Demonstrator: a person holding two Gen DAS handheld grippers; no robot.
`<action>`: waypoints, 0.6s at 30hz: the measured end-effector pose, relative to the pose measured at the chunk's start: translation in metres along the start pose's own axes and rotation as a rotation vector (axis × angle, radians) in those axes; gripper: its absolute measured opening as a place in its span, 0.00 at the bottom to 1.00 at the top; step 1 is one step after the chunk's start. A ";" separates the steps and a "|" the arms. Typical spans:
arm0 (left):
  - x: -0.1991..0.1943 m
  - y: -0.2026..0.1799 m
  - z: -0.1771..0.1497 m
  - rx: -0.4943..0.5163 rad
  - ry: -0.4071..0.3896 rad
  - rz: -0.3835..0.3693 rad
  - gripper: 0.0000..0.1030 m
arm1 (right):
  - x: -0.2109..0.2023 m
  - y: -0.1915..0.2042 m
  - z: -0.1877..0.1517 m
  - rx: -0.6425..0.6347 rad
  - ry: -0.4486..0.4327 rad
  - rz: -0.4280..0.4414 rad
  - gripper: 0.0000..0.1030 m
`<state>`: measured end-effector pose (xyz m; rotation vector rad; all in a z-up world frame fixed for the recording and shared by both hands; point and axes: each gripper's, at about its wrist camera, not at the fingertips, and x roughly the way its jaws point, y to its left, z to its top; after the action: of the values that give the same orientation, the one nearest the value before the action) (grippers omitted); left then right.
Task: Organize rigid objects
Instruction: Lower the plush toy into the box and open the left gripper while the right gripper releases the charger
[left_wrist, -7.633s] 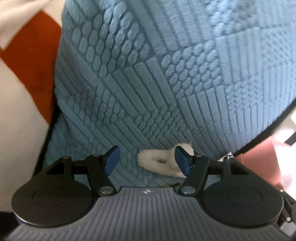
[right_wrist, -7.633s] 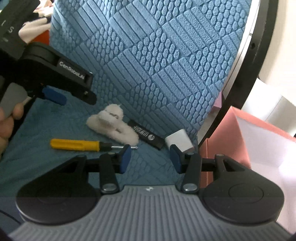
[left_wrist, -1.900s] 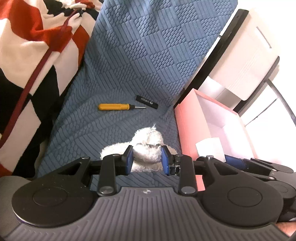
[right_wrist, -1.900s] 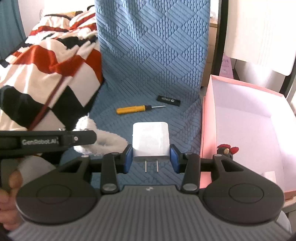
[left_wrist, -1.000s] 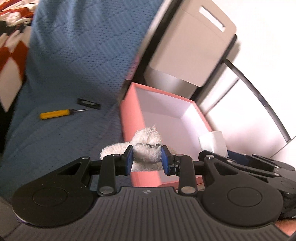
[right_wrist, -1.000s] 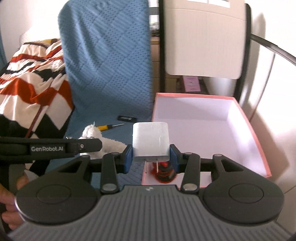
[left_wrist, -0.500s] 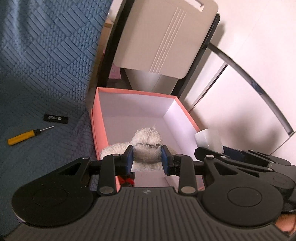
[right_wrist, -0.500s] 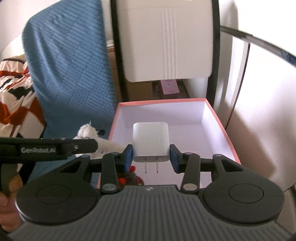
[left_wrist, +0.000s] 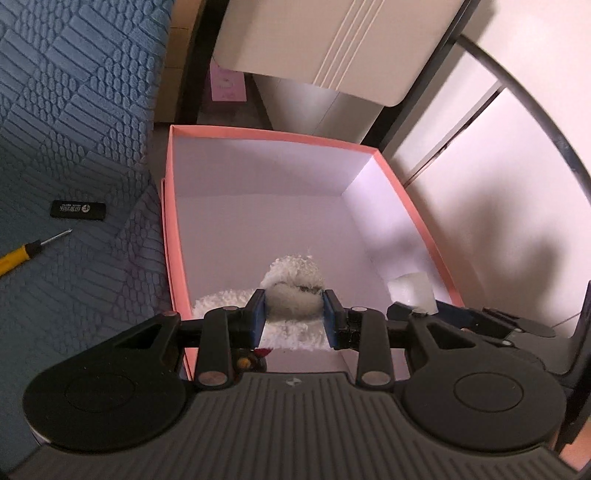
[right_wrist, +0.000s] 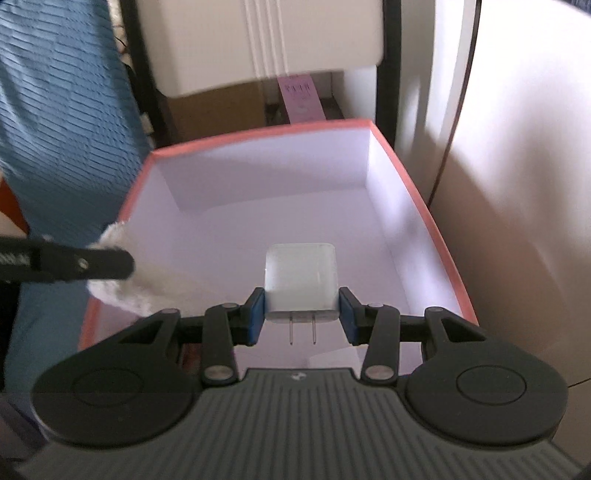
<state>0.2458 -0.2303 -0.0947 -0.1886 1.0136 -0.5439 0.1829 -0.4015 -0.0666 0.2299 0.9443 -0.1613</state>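
- The pink box (left_wrist: 168, 221) stands open beside the blue cover (left_wrist: 74, 110).
- The left gripper (left_wrist: 293, 318) hangs over the box's near end, pinching a white fluffy toy (left_wrist: 291, 275).
- The right gripper (right_wrist: 301, 317) hangs over the box too, pinching a white charger (right_wrist: 301, 282), prongs toward the camera.
- A yellow screwdriver (left_wrist: 22, 254) lies on the cover left of the box.
- A black stick (left_wrist: 78, 210) lies just beyond it.

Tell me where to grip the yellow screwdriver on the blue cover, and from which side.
Grip the yellow screwdriver on its handle, the thick part, rather than the thin shaft. It lies flat on the blue cover, so come from above with the gripper spanning the handle crosswise. Only part of the handle shows here.
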 end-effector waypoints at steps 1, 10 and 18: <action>0.004 -0.002 0.002 0.007 0.007 0.008 0.36 | 0.005 -0.003 -0.001 0.005 0.010 0.002 0.44; 0.019 -0.011 0.004 0.045 0.047 0.054 0.36 | 0.029 -0.015 -0.012 0.022 0.075 0.007 0.44; 0.015 -0.008 0.002 0.034 0.044 0.026 0.44 | 0.026 -0.013 -0.010 0.036 0.061 0.007 0.45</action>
<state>0.2504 -0.2449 -0.1016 -0.1334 1.0478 -0.5436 0.1866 -0.4122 -0.0948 0.2729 1.0013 -0.1656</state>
